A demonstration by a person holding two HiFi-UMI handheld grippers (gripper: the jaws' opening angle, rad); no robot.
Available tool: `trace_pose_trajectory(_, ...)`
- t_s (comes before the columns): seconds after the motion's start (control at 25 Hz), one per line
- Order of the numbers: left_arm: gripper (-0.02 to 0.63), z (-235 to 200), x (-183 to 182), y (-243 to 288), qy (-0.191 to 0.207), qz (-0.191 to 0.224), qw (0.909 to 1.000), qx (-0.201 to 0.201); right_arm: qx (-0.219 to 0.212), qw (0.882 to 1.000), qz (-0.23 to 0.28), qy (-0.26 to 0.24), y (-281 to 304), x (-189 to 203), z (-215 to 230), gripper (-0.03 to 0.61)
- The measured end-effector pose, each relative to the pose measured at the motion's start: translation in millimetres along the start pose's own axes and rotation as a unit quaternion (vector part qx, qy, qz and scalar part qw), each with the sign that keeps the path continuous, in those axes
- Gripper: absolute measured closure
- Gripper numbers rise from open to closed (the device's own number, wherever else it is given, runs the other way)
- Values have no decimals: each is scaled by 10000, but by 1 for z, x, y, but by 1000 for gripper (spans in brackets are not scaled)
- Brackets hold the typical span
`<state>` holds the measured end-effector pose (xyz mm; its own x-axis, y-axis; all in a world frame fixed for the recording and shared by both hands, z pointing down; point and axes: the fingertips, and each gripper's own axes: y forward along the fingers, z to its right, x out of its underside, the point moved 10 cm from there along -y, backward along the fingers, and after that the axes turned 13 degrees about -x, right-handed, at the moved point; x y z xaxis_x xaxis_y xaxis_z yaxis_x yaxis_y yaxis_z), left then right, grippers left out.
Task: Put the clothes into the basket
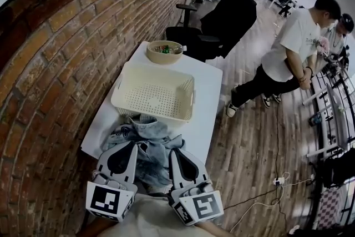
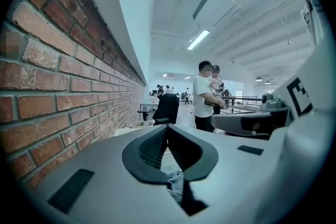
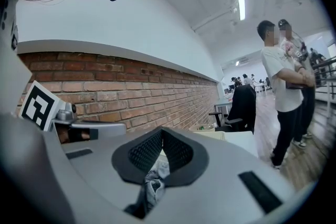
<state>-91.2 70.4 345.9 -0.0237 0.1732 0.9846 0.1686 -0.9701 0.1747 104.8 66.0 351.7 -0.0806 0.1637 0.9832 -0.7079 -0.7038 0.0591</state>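
Clothes: a denim garment (image 1: 145, 139) lies bunched at the near end of the white table (image 1: 208, 86), just short of the basket (image 1: 183, 98).
Basket: cream, perforated and empty, with a bowl (image 1: 164, 53) farther off.
Right gripper (image 1: 172, 150): jaws closed, a fold of denim seemingly caught between them.
Left gripper (image 1: 134, 146): jaws closed over the garment's left side; whether it has cloth is unclear.
Risk: a thin or one-sided pinch may slip on the lift, and the sagging denim could snag the basket's near rim.

clothes (image 1: 145, 144) before basket (image 1: 147, 111), bowl (image 1: 161, 59) behind
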Motion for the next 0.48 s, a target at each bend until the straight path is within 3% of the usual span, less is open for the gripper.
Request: trace_pose_trajectory(0.48,604,-22,14,10,-107,-341,9993,-55,75,9996,-259,33,-3,12,8,572)
